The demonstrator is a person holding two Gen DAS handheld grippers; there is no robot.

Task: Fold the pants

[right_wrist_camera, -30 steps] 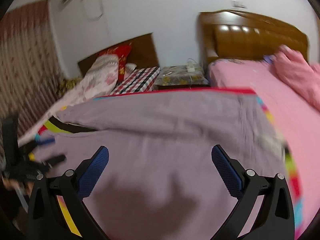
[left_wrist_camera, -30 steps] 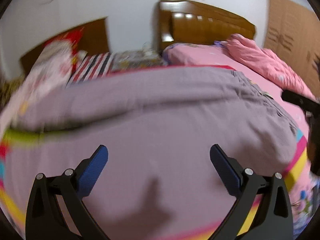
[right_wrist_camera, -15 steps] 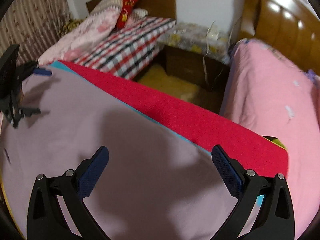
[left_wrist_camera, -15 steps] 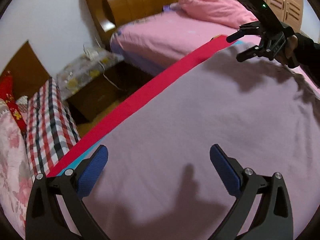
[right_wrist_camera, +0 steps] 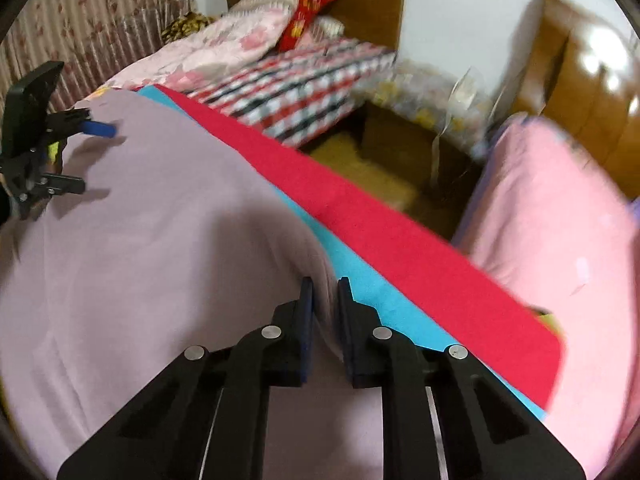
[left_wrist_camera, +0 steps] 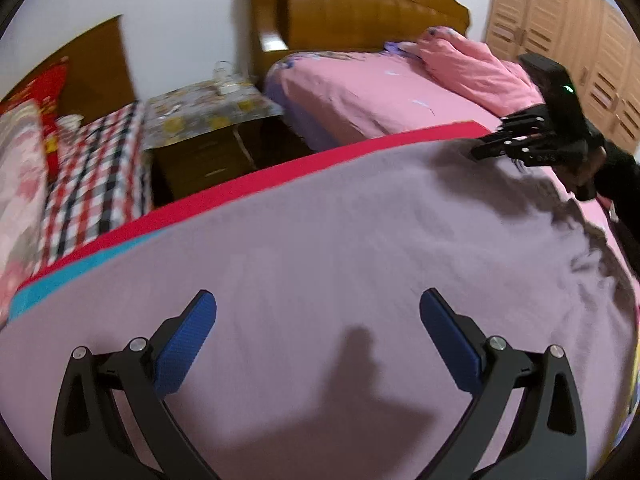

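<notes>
Mauve pants (left_wrist_camera: 320, 248) lie spread flat on a striped mat with a red band (left_wrist_camera: 280, 176) and a blue band (right_wrist_camera: 372, 284). My left gripper (left_wrist_camera: 318, 308) is open and empty just above the cloth. In the right wrist view it (right_wrist_camera: 86, 158) shows open at the far left over the pants (right_wrist_camera: 160, 220). My right gripper (right_wrist_camera: 325, 286) is shut on a fold of the pants' far edge beside the blue band. In the left wrist view it (left_wrist_camera: 480, 148) shows at the far right edge of the cloth, held by a dark-sleeved hand.
A pink bed (left_wrist_camera: 380, 92) with a wooden headboard (left_wrist_camera: 360, 12) stands behind the mat. A nightstand (left_wrist_camera: 200, 132) sits between it and a checked bed (right_wrist_camera: 300, 88) with pillows. Wooden wardrobe doors (left_wrist_camera: 580, 40) are at the far right.
My right gripper has gone from wide open to shut on the pants' far edge. The left view has swung back toward the beds; the left gripper stays open.
</notes>
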